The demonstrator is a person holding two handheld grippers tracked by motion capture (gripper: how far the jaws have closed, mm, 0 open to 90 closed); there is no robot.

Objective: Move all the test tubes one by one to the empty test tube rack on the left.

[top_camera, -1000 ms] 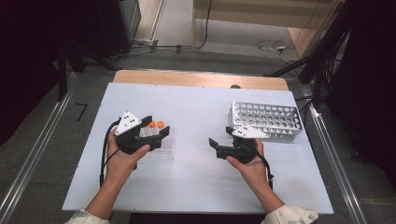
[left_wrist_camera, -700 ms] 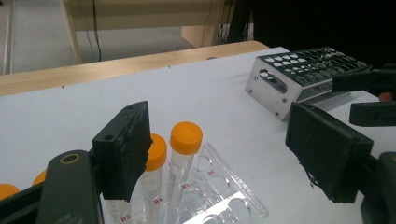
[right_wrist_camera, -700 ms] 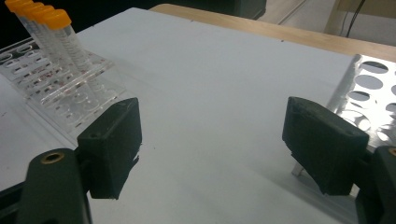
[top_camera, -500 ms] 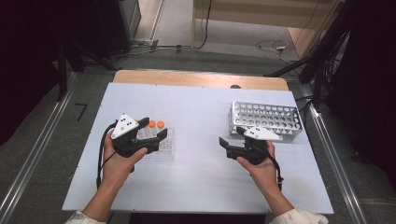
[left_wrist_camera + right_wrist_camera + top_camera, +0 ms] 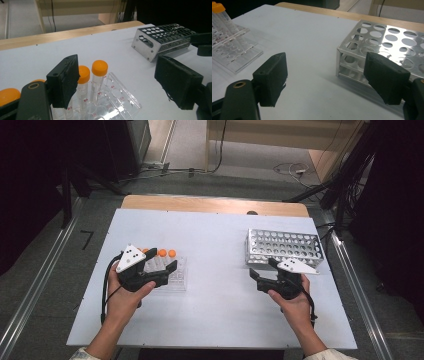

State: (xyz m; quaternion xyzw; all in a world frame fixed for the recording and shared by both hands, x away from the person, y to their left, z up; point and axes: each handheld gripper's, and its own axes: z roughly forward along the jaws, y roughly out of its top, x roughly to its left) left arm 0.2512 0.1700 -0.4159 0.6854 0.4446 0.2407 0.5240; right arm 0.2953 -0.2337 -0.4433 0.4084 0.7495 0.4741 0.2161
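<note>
1. Left gripper (image 5: 161, 261): held over the clear plastic rack (image 5: 172, 276), which lies near the left edge of the white table (image 5: 220, 255). Its jaws have just been opening and now stand wide. In the left gripper view the orange-capped tubes (image 5: 99, 68) stand upright just behind the left jaw and toward the gap; no pad presses on any of them.

2. Compared with the high view a second ago, the left hand has hardly shifted; only the gap between the jaws has grown. Judgement: this reads as preparation to straddle a tube, with the grasp not yet made.

3. Right gripper (image 5: 261, 271): jaws wide, nothing between them. Since a second ago the hand has drifted toward the table's right edge, and it now sits just in front of the perforated metal rack (image 5: 285, 247) at its near long side.

4. In the right gripper view the right jaw overlaps the metal rack (image 5: 384, 42) at its near wall; whether it touches the wall cannot be told. The clear rack (image 5: 234, 52) lies well apart, at the far left of that view.

5. Metal rack: stands near the right edge of the table and every hole in sight is vacant.

6. Meaning for the work in hand, as a judgement: the tubes are all in the clear rack and none is lifted; the right gripper appears placed to steady the metal rack as a likely destination.
</note>
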